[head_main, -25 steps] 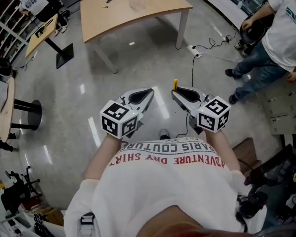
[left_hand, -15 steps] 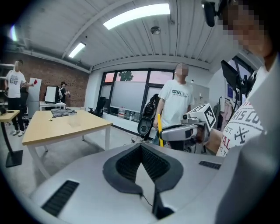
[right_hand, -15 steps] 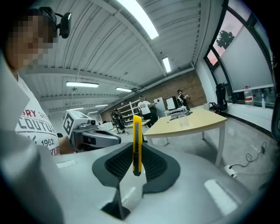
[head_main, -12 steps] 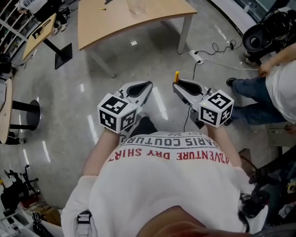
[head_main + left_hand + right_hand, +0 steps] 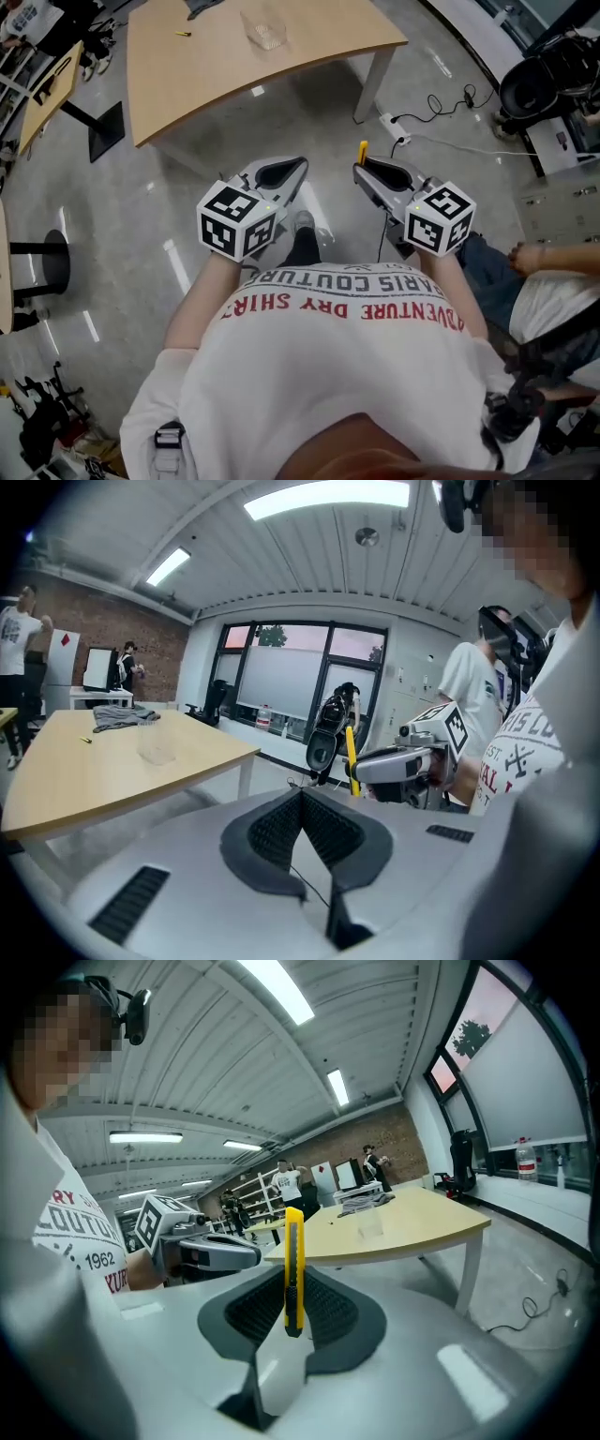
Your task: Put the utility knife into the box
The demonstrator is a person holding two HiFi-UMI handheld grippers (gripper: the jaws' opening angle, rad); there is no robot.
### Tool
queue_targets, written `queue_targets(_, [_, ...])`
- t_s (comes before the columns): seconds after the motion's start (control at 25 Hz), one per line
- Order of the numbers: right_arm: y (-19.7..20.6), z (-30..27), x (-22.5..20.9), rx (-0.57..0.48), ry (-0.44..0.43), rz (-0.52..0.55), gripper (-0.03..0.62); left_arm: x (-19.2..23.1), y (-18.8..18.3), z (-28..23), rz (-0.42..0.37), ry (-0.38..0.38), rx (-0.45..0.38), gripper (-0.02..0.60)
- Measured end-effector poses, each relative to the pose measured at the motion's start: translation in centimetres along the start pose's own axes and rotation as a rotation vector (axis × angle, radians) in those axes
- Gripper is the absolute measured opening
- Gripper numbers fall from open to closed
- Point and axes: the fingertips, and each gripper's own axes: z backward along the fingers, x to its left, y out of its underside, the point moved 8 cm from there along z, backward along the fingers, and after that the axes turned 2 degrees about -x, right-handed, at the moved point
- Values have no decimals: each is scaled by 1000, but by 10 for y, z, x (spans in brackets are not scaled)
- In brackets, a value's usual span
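— Tongs first: how do the jaws of the right gripper (image 5: pixel 292 1309) stand?
— Pressed onto the utility knife (image 5: pixel 293 1265). It sits pinched between the ribbed black pads, caught near its lower end.
— And the left gripper (image 5: pixel 303 803)?
— Its jaws meet at the tips, with nothing between them.
— What does each view give of the knife?
— The right gripper view shows its whole length. The head view shows only a short yellow stub (image 5: pixel 363 150) poking past the jaw tips. The left gripper view catches it from the side, a thin yellow bar (image 5: pixel 350 757) standing at the nose of the other tool.
— How does it look?
— It has a slim yellow body with a dark strip down the middle, darker toward the bottom.
— Which way does it run?
— Its long axis is upright, crosswise to the jaws. The dark end is down between the pads and the yellow end rises well above them.
— Where is it, then?
— In the air over the floor, in front of the person's chest. It is well apart from the clear box (image 5: pixel 265 31), which stands on the wooden table (image 5: pixel 234 75) ahead. The two tools are side by side, noses toward that table.
— Anything else out there?
— A small yellow item (image 5: pixel 181 34) lies on the table to the left of the box, and a grey cloth (image 5: pixel 122 717) lies toward the far edge. Only the head view shows the white power strip (image 5: pixel 393 103) on the floor by the table leg.
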Motion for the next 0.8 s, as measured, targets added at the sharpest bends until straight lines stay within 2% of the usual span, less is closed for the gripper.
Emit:
queue_targets(0.2, [-57,-98,-77,28,32,23,58,116,-44,-50,37,-6,2,2])
queue_targets(0.36, [-107,-166,-119,-29,31,42,58,189,-83,-72,12,-24,-14,2])
queue_targets(0.6, [-147,-214,-141,-71,11,94,58,240,-110,-78,15,-60,-41,2])
queue_targets(0.8, [-162,-249,-169,-48,-33,85,58,272,-128,-98,30,-86,-47,2])
